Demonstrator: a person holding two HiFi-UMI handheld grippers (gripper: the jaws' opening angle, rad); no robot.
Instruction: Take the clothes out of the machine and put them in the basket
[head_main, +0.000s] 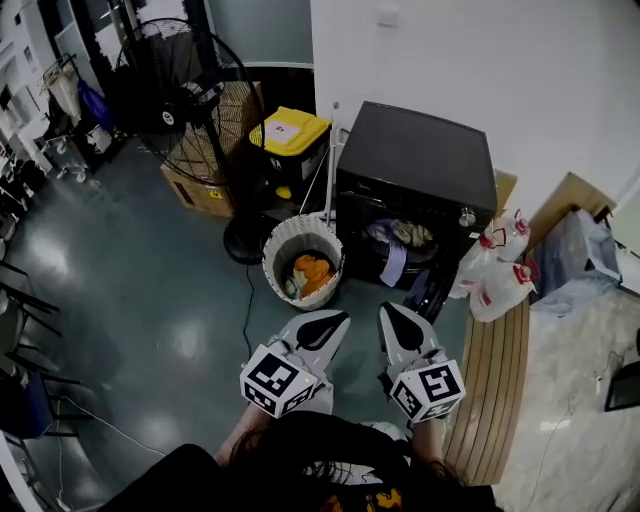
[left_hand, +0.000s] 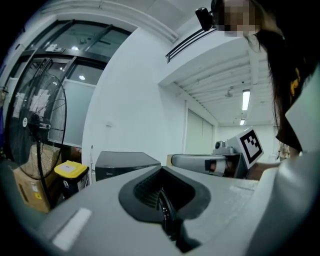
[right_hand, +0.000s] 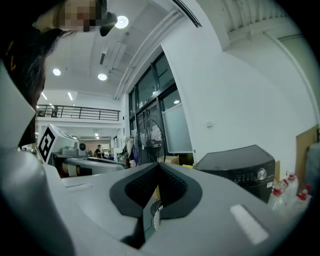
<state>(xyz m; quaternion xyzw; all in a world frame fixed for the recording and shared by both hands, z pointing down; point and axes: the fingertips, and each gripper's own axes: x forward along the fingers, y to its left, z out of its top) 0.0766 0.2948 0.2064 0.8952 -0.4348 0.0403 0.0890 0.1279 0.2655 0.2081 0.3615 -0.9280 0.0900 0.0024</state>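
While the left gripper (head_main: 328, 325) and the right gripper (head_main: 395, 322) hang side by side above the grey floor (head_main: 150, 290), each has its jaws pressed together with nothing between them; both gripper views show the grey jaws meeting along a closed seam. Both point forward toward the black machine (head_main: 415, 165), which stands against the white wall (head_main: 470, 60), its front opening facing the person and its dark door (head_main: 428, 292) swung down and open. The clothes (head_main: 400, 238) sit bunched in that opening. A pale lilac piece (head_main: 393, 265) droops over the lower lip, its long axis running from the opening down toward the floor.

Just left of the machine stands the round laundry basket (head_main: 285, 240), upright with its mouth up, holding an orange garment (head_main: 313, 272). The left gripper's tip is nearer the basket; the right one's is nearer the door.

A pedestal fan (head_main: 185, 95) and a yellow-lidded bin (head_main: 290, 132) stand behind the basket. White plastic jugs (head_main: 495, 275) are right of the machine.
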